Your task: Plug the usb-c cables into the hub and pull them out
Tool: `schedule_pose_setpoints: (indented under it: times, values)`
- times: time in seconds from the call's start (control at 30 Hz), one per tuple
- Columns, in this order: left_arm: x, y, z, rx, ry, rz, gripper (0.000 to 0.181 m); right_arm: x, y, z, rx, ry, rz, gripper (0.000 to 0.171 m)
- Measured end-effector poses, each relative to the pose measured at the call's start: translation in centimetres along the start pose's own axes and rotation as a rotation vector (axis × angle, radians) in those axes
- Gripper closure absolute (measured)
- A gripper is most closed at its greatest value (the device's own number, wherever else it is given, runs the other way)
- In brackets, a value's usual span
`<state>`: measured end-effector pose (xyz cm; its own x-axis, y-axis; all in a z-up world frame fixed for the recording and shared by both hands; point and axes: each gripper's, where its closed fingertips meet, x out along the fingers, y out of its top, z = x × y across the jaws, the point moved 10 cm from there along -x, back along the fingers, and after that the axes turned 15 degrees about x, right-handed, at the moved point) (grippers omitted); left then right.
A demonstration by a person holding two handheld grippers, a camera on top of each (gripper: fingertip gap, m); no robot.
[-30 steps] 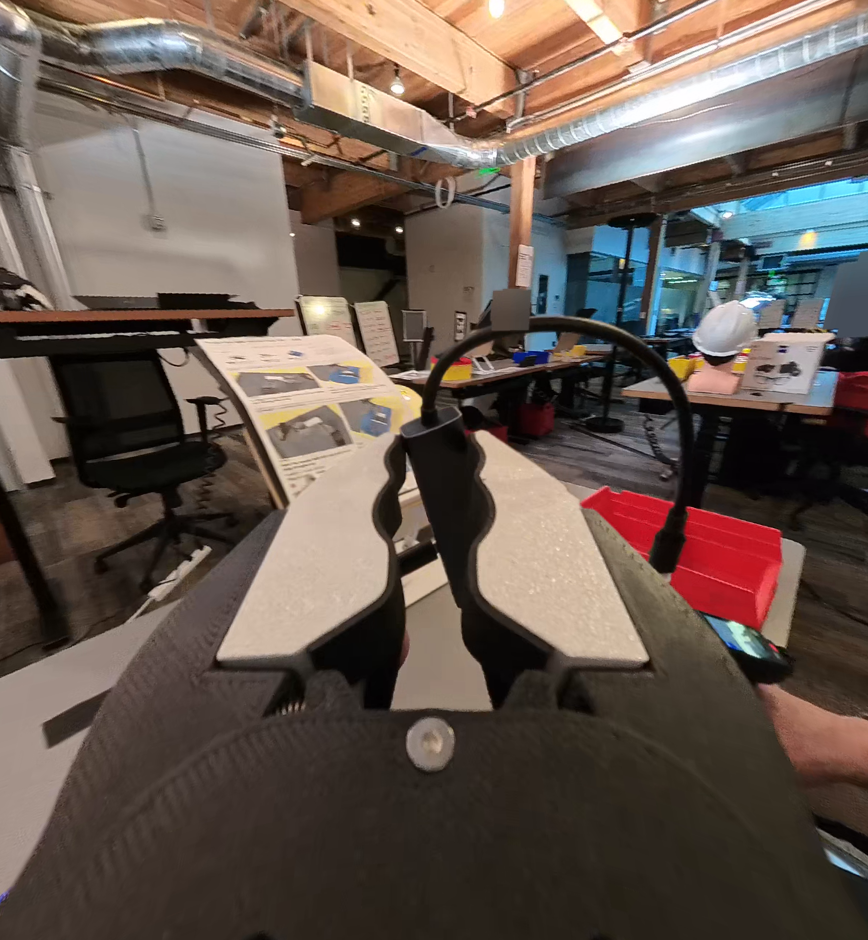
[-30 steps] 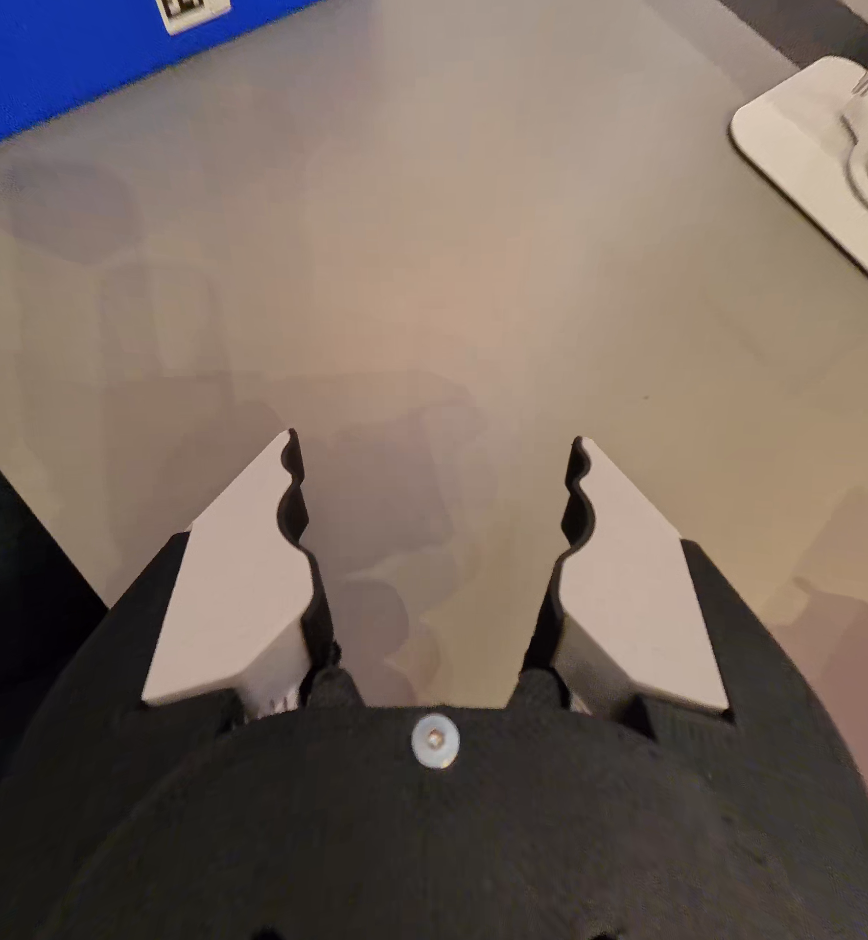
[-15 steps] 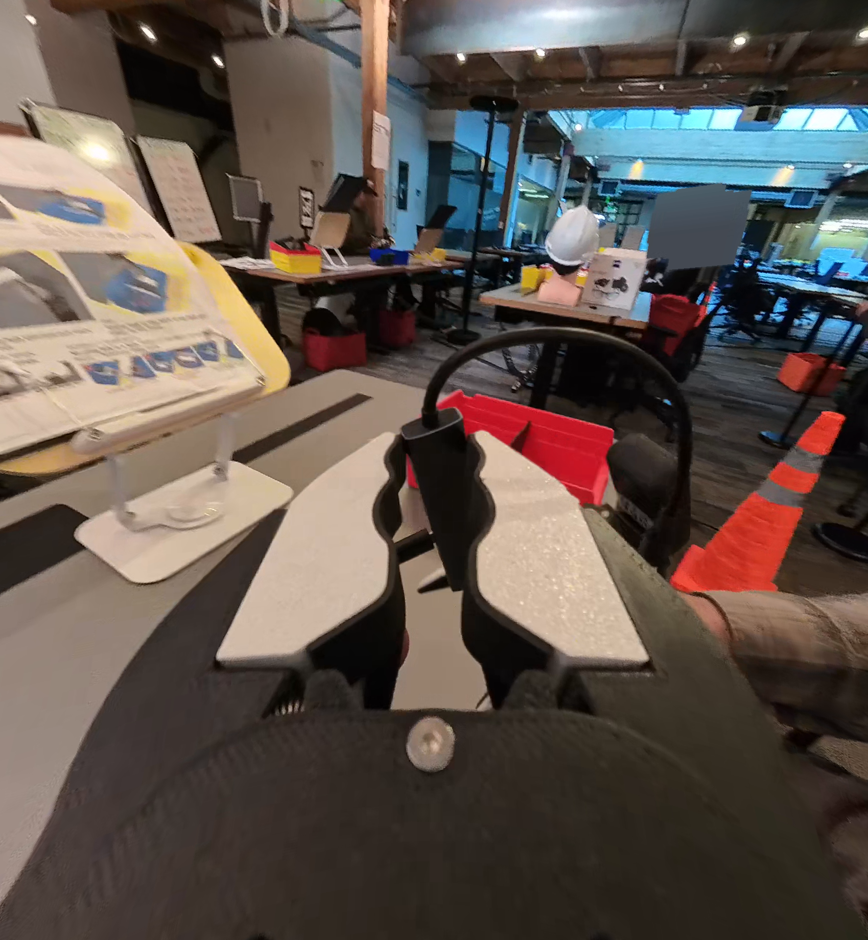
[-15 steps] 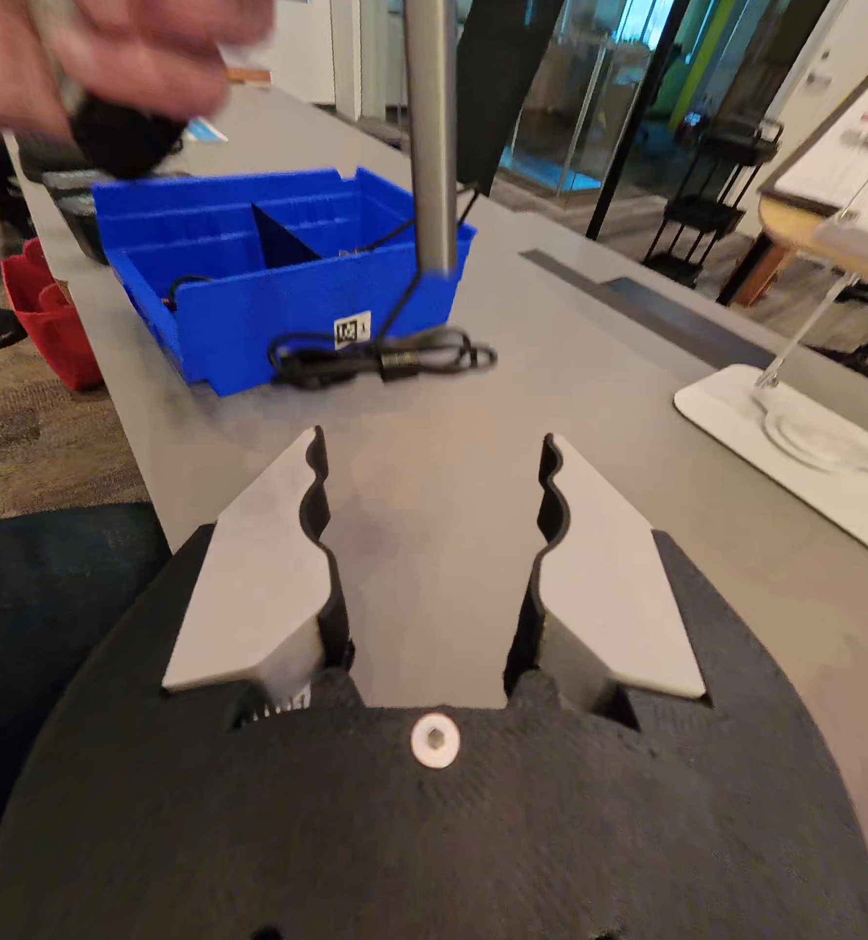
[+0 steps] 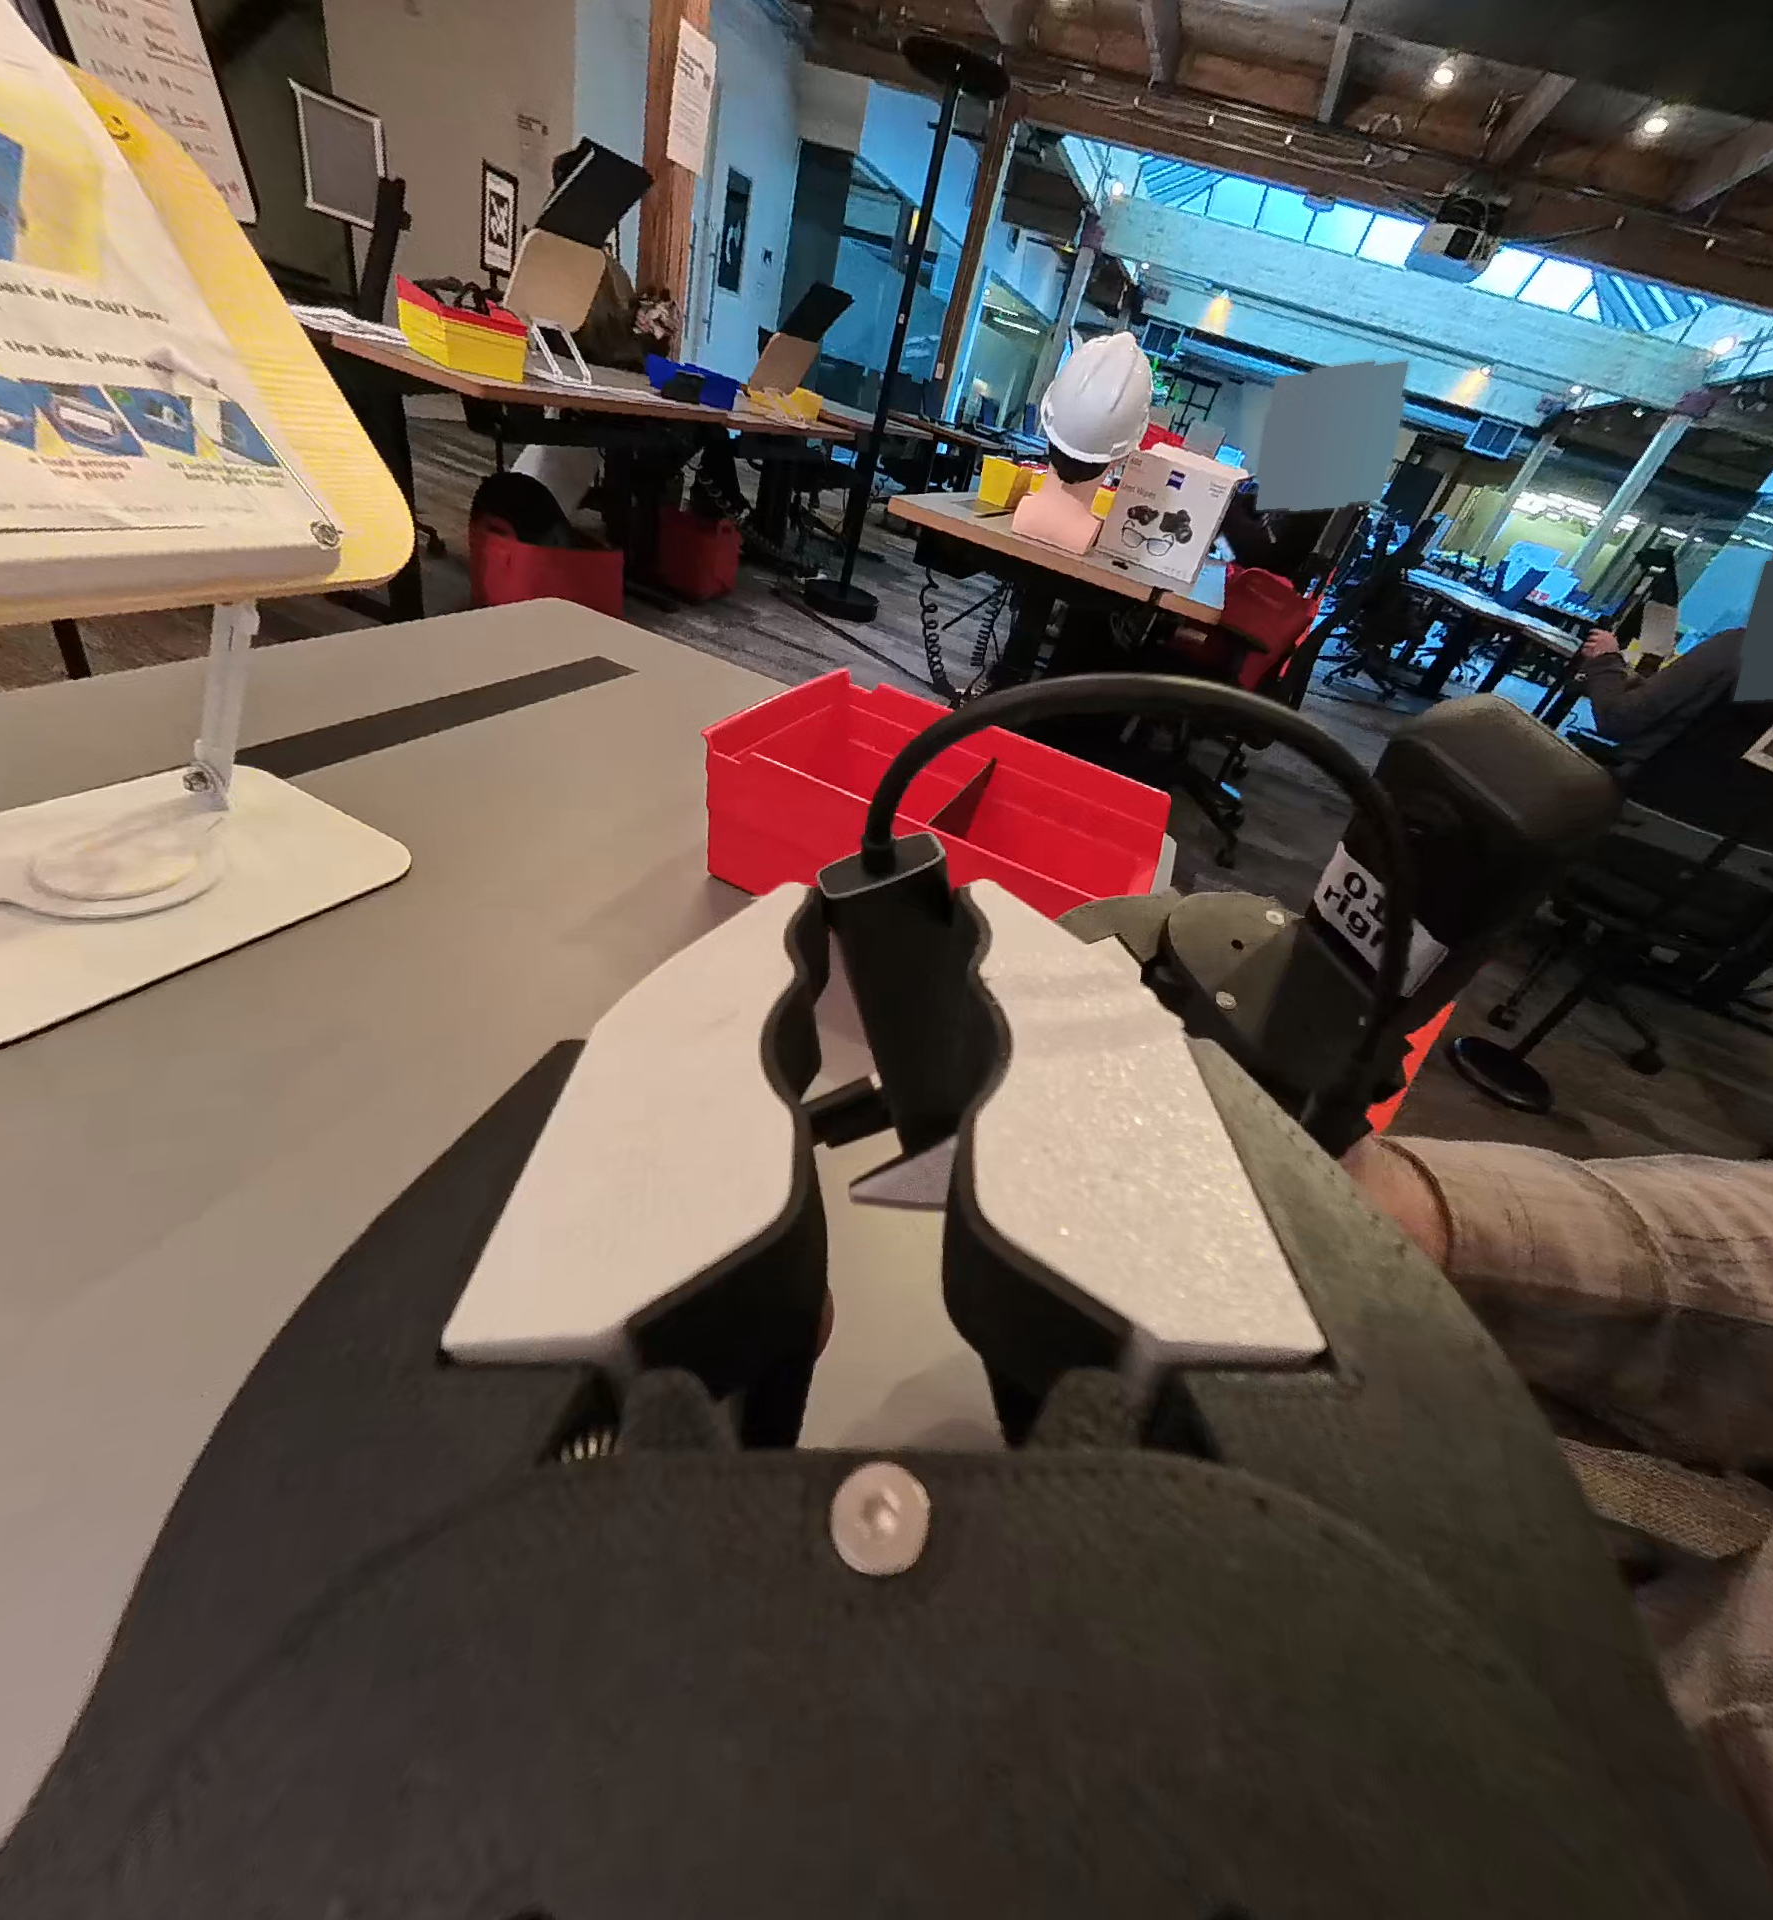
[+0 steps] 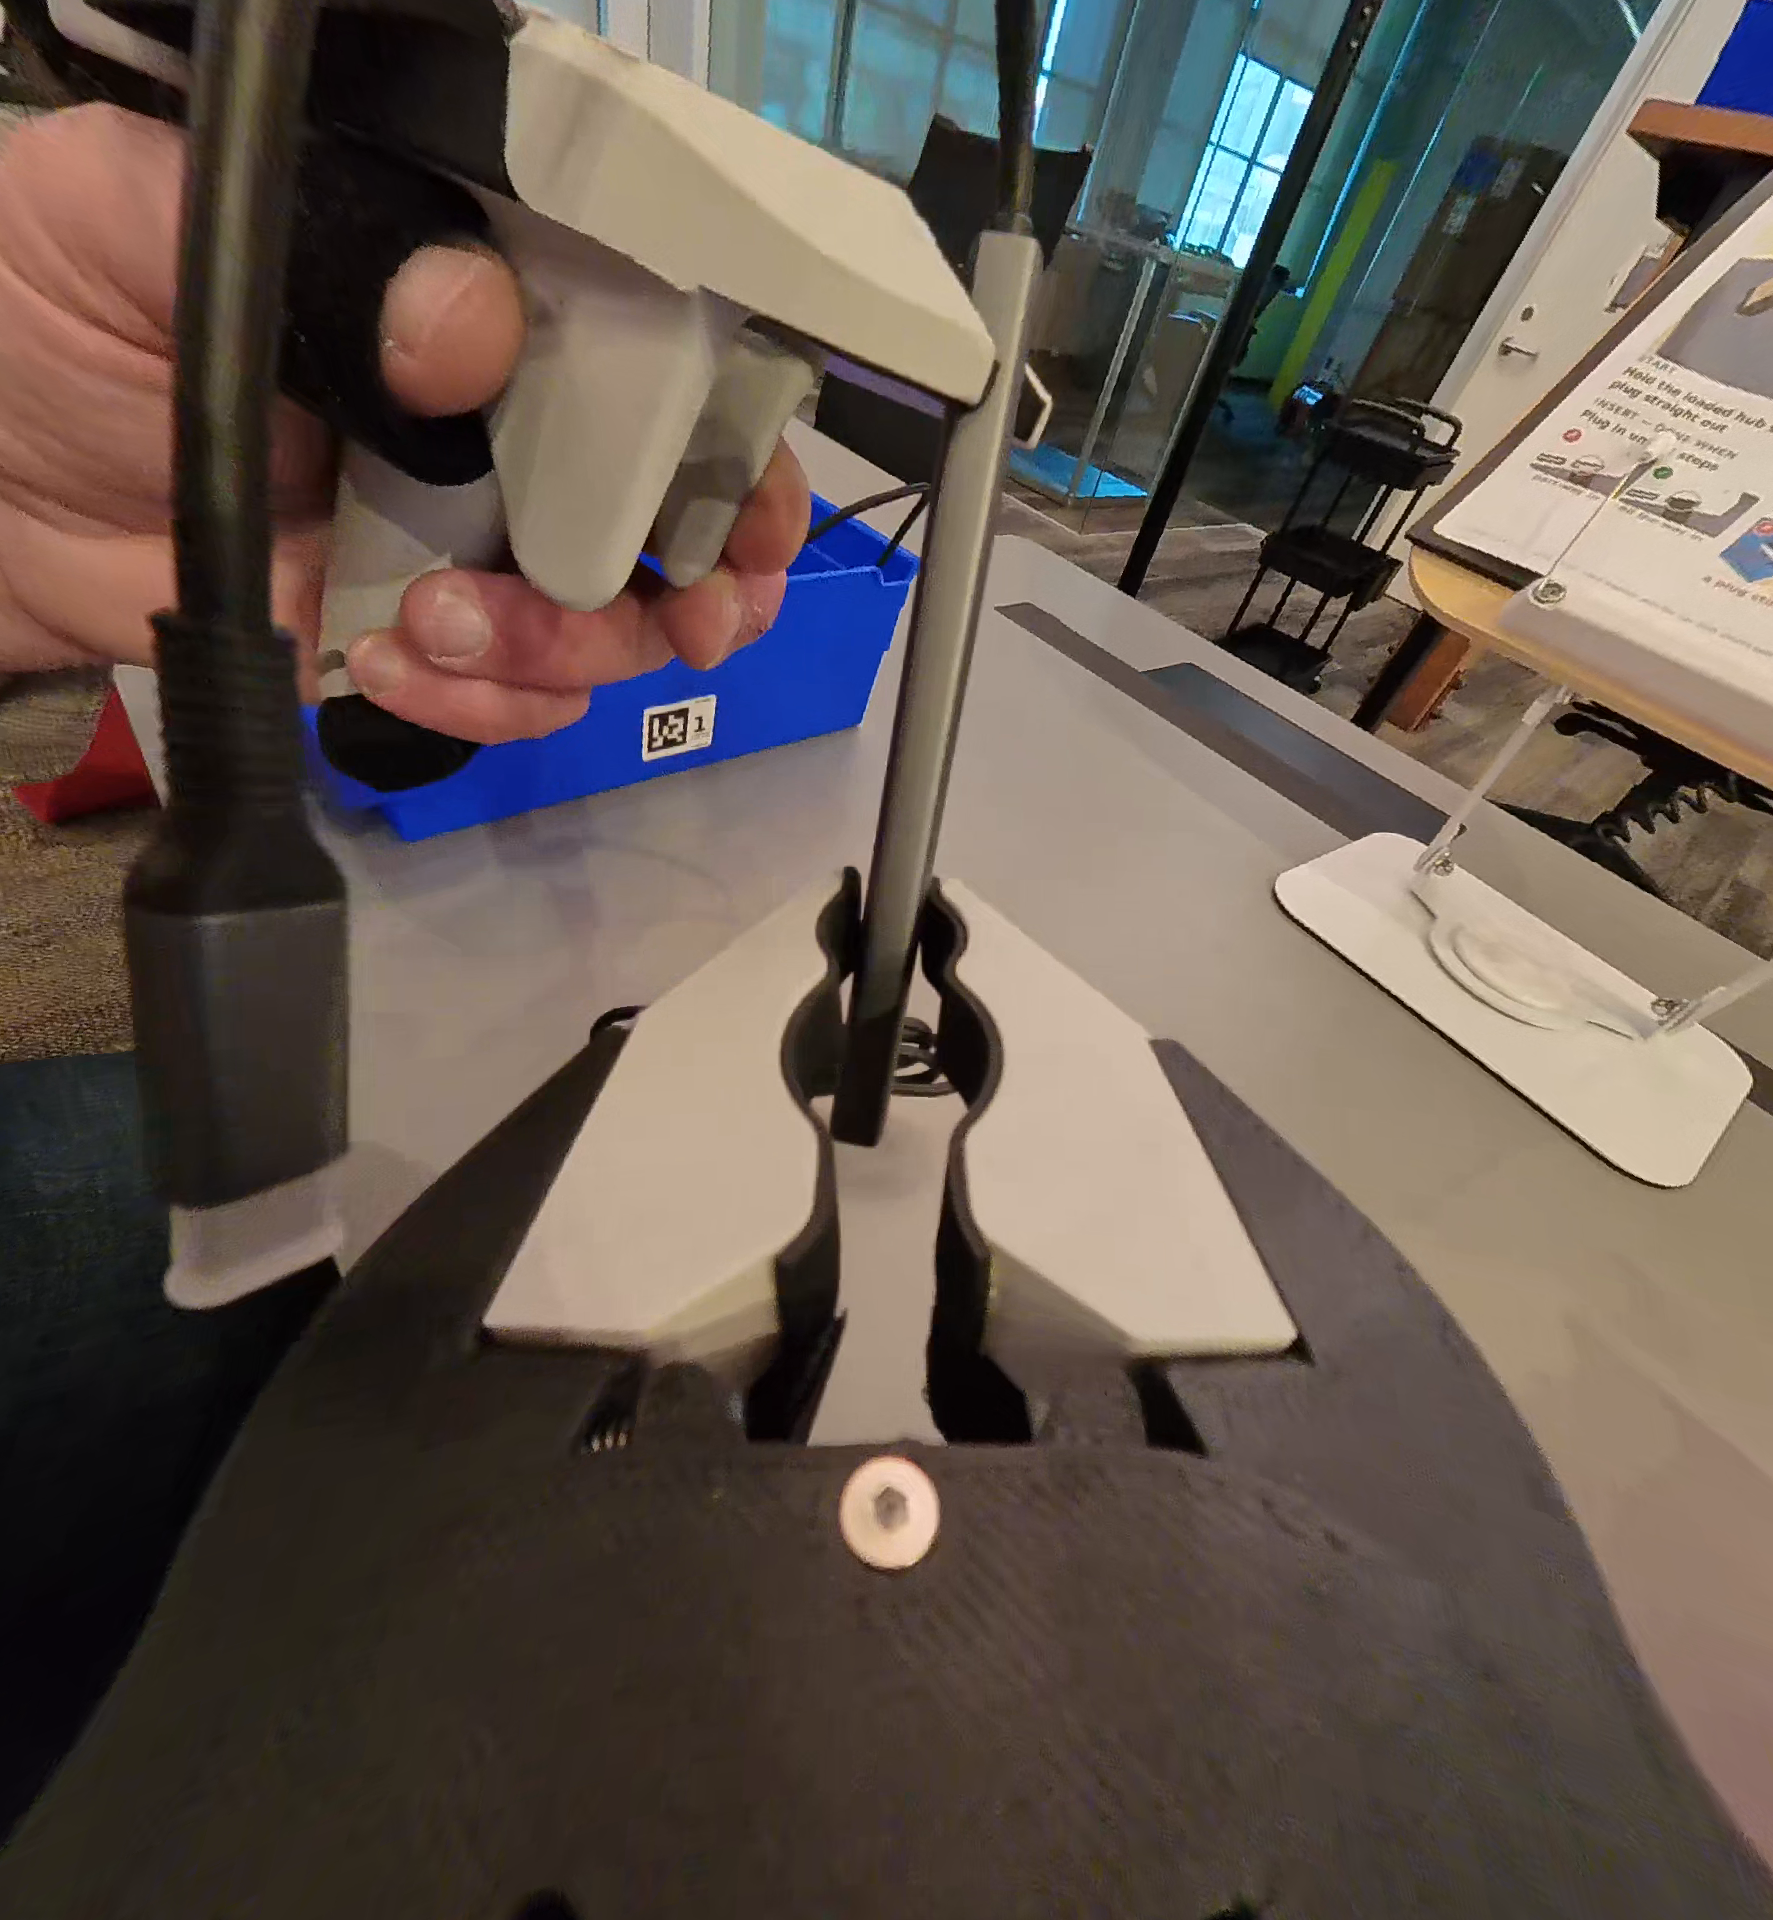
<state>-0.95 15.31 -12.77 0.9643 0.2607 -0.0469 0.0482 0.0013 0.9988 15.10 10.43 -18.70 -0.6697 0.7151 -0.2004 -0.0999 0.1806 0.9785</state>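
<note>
My left gripper (image 5: 892,935) is shut on a dark grey hub (image 5: 903,997) and holds it above the grey table (image 5: 238,1143). The hub's black cable (image 5: 1121,691) arcs up and to the right. Its plug (image 6: 238,1039) hangs loose at the left of the right wrist view. There the hub (image 6: 934,644) stands edge-on, and the left gripper (image 6: 975,384) grips its top. My right gripper (image 6: 892,914) is shut on the hub's lower end. The right gripper's black body (image 5: 1266,977) shows just right of the hub in the left wrist view.
A red bin (image 5: 809,790) stands on the table beyond the hub. A blue bin (image 6: 757,707) with thin black cables sits behind the left gripper. A white stand base (image 5: 134,904) holding an instruction board is on the table, also in the right wrist view (image 6: 1484,997). A hand (image 6: 51,416) holds the left gripper. My hands' fingertips stand some 8 centimetres from each other.
The left gripper swung round and down with the hub. The right gripper, open over bare table before, rose, came up to the hub and closed on its lower end.
</note>
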Motion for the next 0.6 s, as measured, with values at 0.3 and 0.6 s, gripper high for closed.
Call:
schedule_pose_setpoints:
  times: [0.3,0.6]
  values:
    - [0.4,-1.7,-0.8,-0.062,0.009,-0.038,0.155,-0.2,-0.3,1.1,-0.032,-0.18,-0.081,0.165]
    - [2.4,-4.2,0.0,-0.258,-0.095,-0.16,0.114,0.0,-0.6,0.6,-0.415,-0.4,-0.185,0.165]
